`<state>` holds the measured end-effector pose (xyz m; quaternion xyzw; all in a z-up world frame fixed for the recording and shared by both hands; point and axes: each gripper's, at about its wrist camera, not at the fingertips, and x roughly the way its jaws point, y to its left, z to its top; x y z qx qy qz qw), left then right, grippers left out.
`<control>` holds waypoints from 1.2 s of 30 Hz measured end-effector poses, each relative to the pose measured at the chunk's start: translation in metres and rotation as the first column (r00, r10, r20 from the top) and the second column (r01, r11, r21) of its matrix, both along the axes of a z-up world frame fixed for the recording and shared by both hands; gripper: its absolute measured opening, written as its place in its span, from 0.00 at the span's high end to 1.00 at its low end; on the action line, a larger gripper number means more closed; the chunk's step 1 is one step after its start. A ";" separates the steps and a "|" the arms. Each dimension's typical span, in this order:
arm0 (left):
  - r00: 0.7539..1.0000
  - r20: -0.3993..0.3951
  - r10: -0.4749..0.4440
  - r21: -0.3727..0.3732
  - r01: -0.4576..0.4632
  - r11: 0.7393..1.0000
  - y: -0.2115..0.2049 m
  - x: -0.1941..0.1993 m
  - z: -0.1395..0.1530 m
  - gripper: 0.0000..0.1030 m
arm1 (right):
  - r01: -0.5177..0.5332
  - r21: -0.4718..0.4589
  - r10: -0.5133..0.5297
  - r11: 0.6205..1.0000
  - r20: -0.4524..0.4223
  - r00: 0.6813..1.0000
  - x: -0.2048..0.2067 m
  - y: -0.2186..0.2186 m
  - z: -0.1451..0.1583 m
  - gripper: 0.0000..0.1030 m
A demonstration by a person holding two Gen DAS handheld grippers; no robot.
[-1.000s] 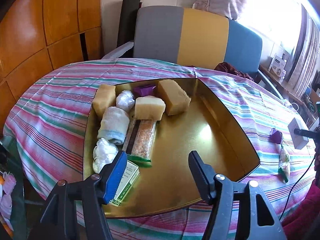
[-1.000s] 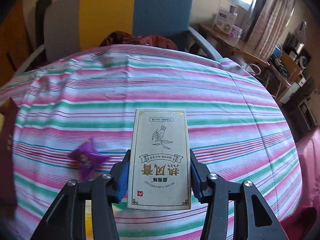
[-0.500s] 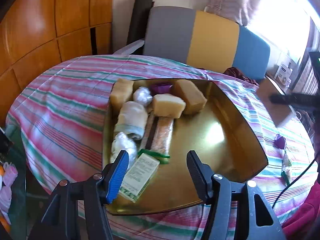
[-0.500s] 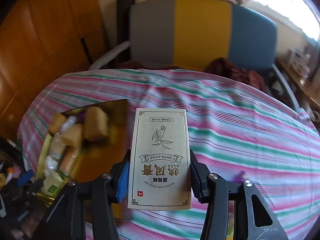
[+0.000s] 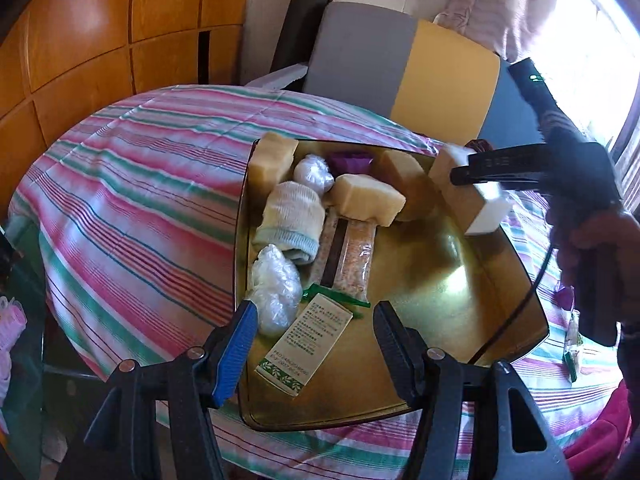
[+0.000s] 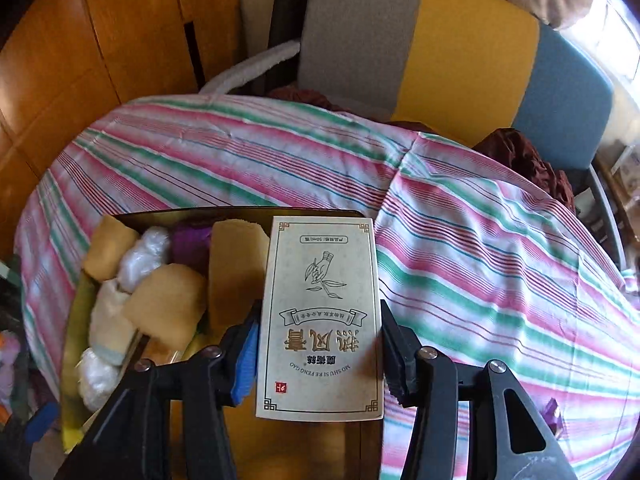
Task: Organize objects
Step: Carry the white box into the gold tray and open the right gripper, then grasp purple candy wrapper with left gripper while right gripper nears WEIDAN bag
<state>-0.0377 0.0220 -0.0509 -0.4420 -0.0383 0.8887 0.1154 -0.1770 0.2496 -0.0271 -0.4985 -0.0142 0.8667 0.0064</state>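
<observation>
A gold tray sits on the striped tablecloth. It holds tan foam blocks, a rolled sock, two plastic wads, a purple wrapper, a snack packet and a small green-and-white box. My left gripper hangs open above the tray's near edge; the small box lies below the gap, untouched. My right gripper is shut on a cream printed box. It holds that box over the tray's right part, next to the foam blocks. In the left wrist view the right gripper reaches in from the right with the cream box.
A chair with grey, yellow and blue panels stands behind the table, wooden cabinets to the left. A purple wrapper and a green packet lie on the cloth right of the tray. A black cable crosses the tray's right corner.
The right gripper has swung left with the cream box, from over the bare cloth to above the tray. The left gripper has shifted a little, and the small box now lies under its gap.
</observation>
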 end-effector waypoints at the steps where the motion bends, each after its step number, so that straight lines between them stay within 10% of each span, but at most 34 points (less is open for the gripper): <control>1: 1.000 0.004 -0.001 0.001 0.001 1.000 0.000 0.000 -0.001 0.41 | 0.003 0.015 -0.003 1.000 0.001 1.000 -0.003 -0.001 -0.002 0.49; 36: 0.989 -0.081 -0.123 -0.072 0.118 0.990 0.039 0.032 0.024 0.41 | 0.095 -0.044 -0.099 0.995 -0.110 0.989 0.175 0.096 0.003 0.22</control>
